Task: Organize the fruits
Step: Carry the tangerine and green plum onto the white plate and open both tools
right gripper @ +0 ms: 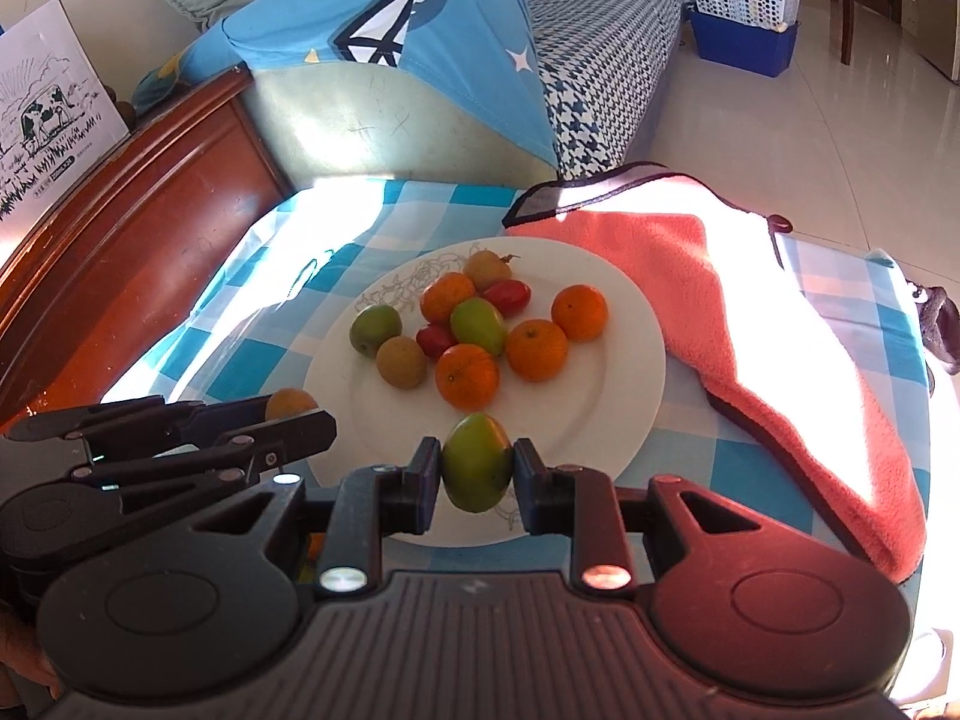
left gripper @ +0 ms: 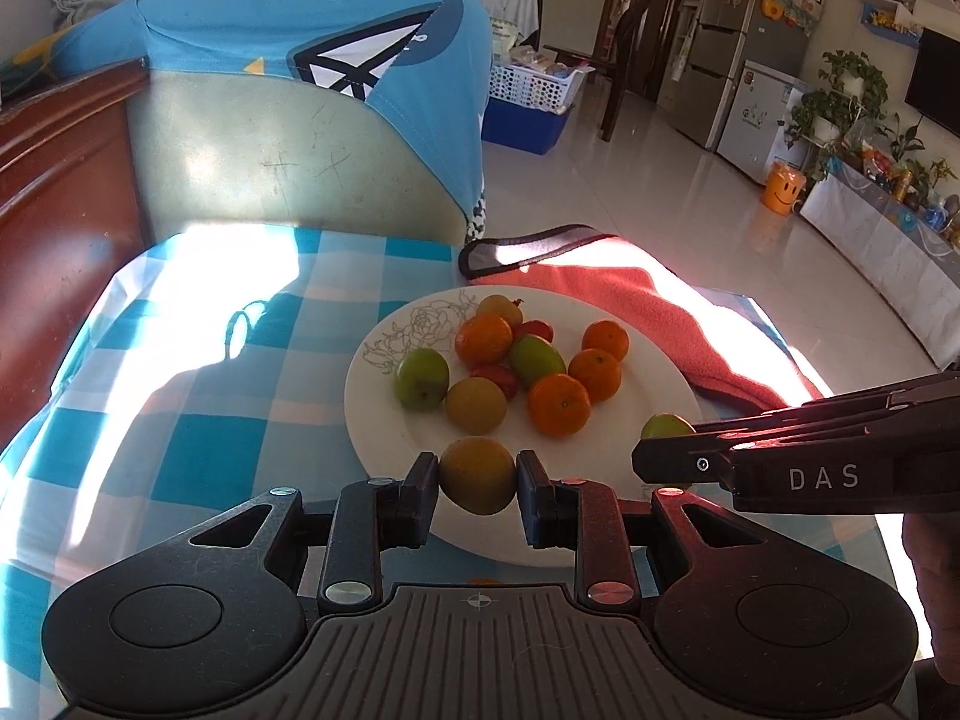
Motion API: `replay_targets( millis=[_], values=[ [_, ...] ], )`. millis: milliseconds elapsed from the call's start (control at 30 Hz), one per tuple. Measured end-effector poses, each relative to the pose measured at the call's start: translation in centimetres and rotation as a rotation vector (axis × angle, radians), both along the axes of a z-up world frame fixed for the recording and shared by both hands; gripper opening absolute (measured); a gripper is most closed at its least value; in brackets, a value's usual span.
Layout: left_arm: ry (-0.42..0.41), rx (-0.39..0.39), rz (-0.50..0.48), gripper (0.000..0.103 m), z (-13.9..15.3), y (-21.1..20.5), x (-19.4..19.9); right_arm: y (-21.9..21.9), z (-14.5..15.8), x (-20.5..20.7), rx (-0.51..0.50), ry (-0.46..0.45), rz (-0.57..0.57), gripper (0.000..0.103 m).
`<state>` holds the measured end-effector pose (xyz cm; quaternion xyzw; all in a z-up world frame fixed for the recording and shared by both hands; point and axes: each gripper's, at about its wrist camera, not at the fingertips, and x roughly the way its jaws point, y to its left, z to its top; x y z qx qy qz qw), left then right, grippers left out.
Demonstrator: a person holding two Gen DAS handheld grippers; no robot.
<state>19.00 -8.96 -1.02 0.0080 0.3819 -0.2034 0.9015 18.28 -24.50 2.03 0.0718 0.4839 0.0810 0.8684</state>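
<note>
A white plate on the blue checked tablecloth carries several fruits: oranges, green jujubes, brownish ones and small red ones. My left gripper is shut on a yellow-brown fruit over the plate's near rim. My right gripper is shut on a green jujube, also above the near rim. Each gripper shows in the other's view, the right one coming in from the right and the left one from the left, each with its fruit.
A coral-red towel lies right of the plate, partly over the table's edge. Behind the table stands a sofa with a blue cover and a dark wooden armrest. Tiled floor lies to the right.
</note>
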Motion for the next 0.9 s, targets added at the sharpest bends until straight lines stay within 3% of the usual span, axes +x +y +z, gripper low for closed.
replay_targets(
  millis=[433, 500, 567, 667, 767, 900],
  values=[
    [0.021, 0.022, 0.002, 0.028, -0.7, -1.0, 0.5, -0.4, -1.2, 0.9, 0.002, 0.021, -0.032, 0.027],
    [0.020, 0.021, 0.010, 0.036, -0.6, -1.0, 0.4, -0.6, -1.1, 1.0, 0.009, 0.011, -0.049, 0.029],
    [0.004, 0.013, 0.029, 0.061, -0.2, -0.7, 0.3, -0.8, -0.7, 0.9, 0.024, -0.004, -0.064, 0.031],
    [-0.029, -0.002, 0.061, 0.081, 0.8, 0.0, 0.2, -1.0, -0.2, 0.9, 0.038, -0.021, -0.075, 0.033],
    [-0.064, -0.003, 0.114, 0.091, 1.9, 0.9, 0.1, -1.1, 0.2, 0.8, 0.039, -0.035, -0.081, 0.041],
    [-0.062, -0.002, 0.146, 0.094, 2.7, 2.1, 0.0, -0.9, 0.3, 0.6, 0.042, -0.031, -0.070, 0.042]
  ],
)
